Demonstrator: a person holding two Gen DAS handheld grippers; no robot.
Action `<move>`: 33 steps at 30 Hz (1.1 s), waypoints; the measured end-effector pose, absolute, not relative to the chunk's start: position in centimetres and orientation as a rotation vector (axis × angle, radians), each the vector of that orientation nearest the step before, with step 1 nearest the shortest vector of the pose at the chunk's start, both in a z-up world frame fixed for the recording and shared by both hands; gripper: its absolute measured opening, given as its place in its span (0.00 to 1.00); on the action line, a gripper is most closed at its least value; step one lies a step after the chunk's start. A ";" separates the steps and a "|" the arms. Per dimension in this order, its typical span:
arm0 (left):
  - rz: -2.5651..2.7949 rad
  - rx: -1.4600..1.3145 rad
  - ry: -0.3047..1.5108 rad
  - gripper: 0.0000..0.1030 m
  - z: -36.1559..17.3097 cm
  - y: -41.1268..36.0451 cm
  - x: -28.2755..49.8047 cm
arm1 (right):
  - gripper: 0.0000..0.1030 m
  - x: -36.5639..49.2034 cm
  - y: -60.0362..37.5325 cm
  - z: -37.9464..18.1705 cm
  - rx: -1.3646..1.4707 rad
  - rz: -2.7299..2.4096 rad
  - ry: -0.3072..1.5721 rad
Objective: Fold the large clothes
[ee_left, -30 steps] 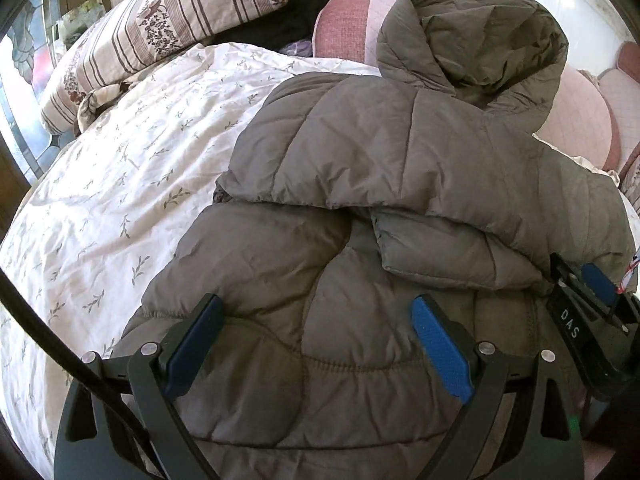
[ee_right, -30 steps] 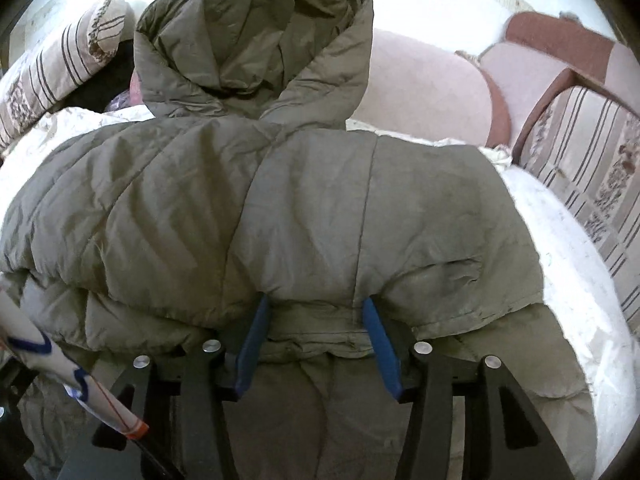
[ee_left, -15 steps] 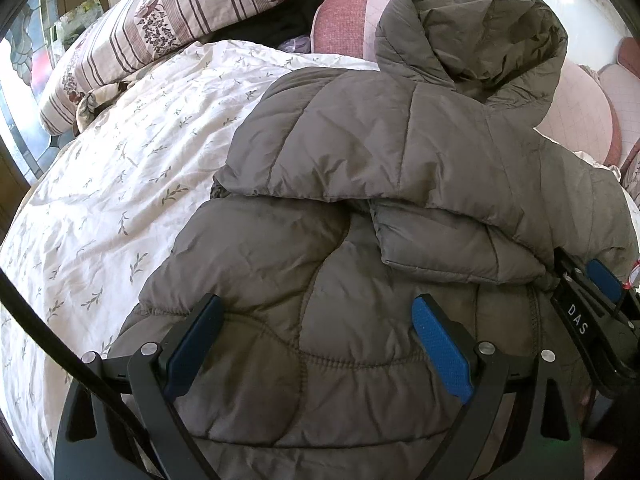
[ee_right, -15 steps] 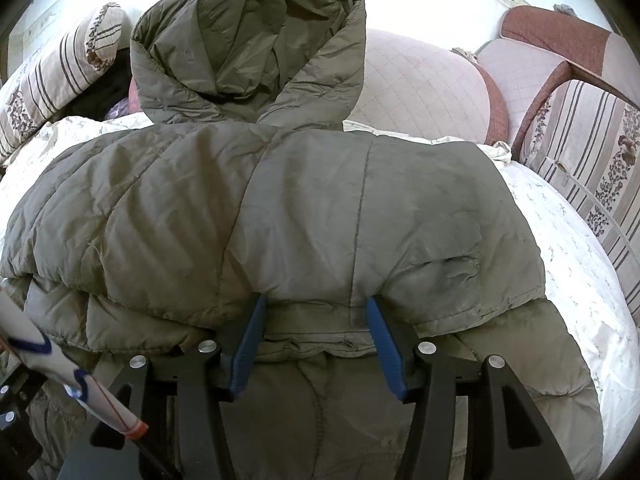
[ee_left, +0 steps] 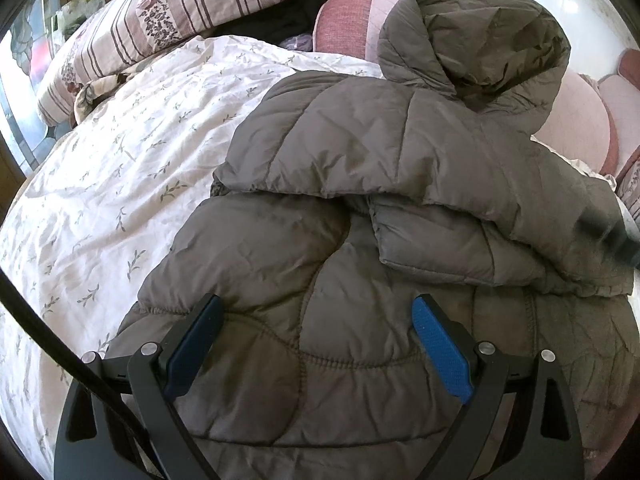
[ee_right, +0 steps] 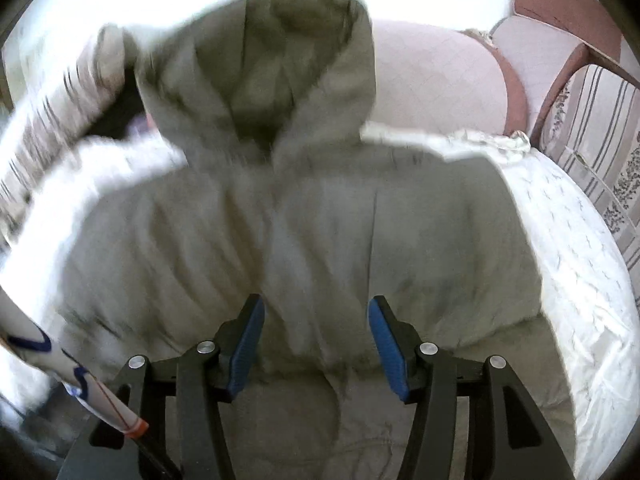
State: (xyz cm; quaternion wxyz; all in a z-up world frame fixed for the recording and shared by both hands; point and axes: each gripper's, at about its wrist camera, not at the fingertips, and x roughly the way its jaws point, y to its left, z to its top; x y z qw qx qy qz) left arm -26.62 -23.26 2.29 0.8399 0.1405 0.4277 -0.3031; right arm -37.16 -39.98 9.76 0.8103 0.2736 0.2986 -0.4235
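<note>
A grey-brown quilted hooded jacket (ee_left: 360, 184) lies on the bed with its sleeves folded across the body and the hood at the far end. My left gripper (ee_left: 316, 344) is open and empty, low over the jacket's lower part. In the right wrist view the jacket (ee_right: 320, 220) is blurred by motion. My right gripper (ee_right: 316, 344) is open and empty, above the folded sleeve edge. The right gripper shows as a dark blur at the right edge of the left wrist view (ee_left: 608, 236).
The jacket lies on a white leaf-print bedsheet (ee_left: 120, 168). A striped pillow (ee_left: 160, 20) and a dark garment (ee_left: 288, 12) lie at the far left. Pink padded headboard cushions (ee_right: 440, 80) and a striped cushion (ee_right: 600, 140) stand at the far right.
My right gripper has let go of the sleeve fold, opened wider, and is lifting away fast. The left gripper has barely moved.
</note>
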 end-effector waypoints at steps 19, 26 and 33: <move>-0.651 0.301 0.889 0.92 2.4 -23.3 -27.0 | 0.79 -32.5 -55.9 23.0 1.121 -0.770 0.298; -0.665 0.303 0.884 0.92 2.4 -23.4 -26.7 | 0.80 -29.8 -59.8 21.5 1.187 -0.830 0.269; -0.662 0.297 0.875 0.92 2.5 -23.7 -26.3 | 0.15 -29.6 -58.5 18.8 1.153 -0.804 0.309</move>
